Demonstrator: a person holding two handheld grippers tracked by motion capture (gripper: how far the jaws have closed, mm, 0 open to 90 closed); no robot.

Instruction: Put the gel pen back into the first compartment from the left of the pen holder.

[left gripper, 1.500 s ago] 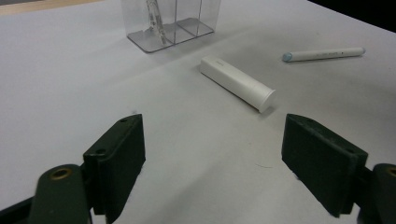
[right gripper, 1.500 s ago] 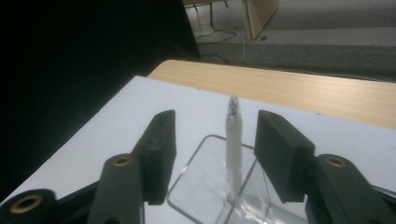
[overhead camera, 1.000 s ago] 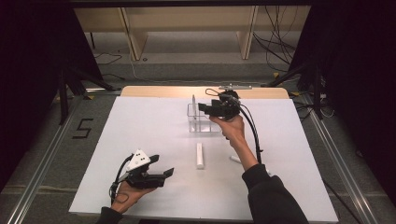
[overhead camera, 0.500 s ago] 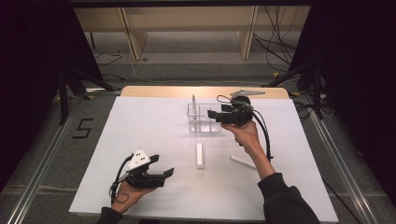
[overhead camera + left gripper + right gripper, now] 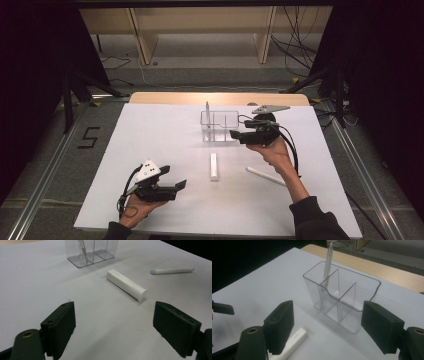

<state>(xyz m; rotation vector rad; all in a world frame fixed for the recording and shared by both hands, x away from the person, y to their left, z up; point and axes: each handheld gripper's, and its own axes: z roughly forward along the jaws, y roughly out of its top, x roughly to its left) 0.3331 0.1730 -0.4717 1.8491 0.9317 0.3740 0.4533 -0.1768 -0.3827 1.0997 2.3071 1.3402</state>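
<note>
A clear plastic organizer (image 5: 219, 126) with three compartments stands at the table's back middle. A slim silver pen (image 5: 207, 107) leans upright in its left compartment (image 5: 328, 262). My right gripper (image 5: 241, 129) hovers just right of the organizer (image 5: 342, 297), open (image 5: 329, 325) and holding nothing. A white capped tube (image 5: 214, 166) lies mid-table, and a white pen (image 5: 265, 176) lies to its right. My left gripper (image 5: 171, 177) rests near the front left, open (image 5: 115, 322), aimed at the tube (image 5: 126, 284) and the white pen (image 5: 172, 270).
The white table top (image 5: 150, 140) ends in a wooden strip (image 5: 165, 98) at the back. Metal rails (image 5: 45, 165) run along both sides. Dark stands and cables are behind on the floor. The other gripper's jaw tip (image 5: 222, 308) shows at the left of the right gripper view.
My right gripper has drawn back from over the organizer, to the right and toward the person. The silver pen stays standing in the organizer. The left gripper has not moved.
</note>
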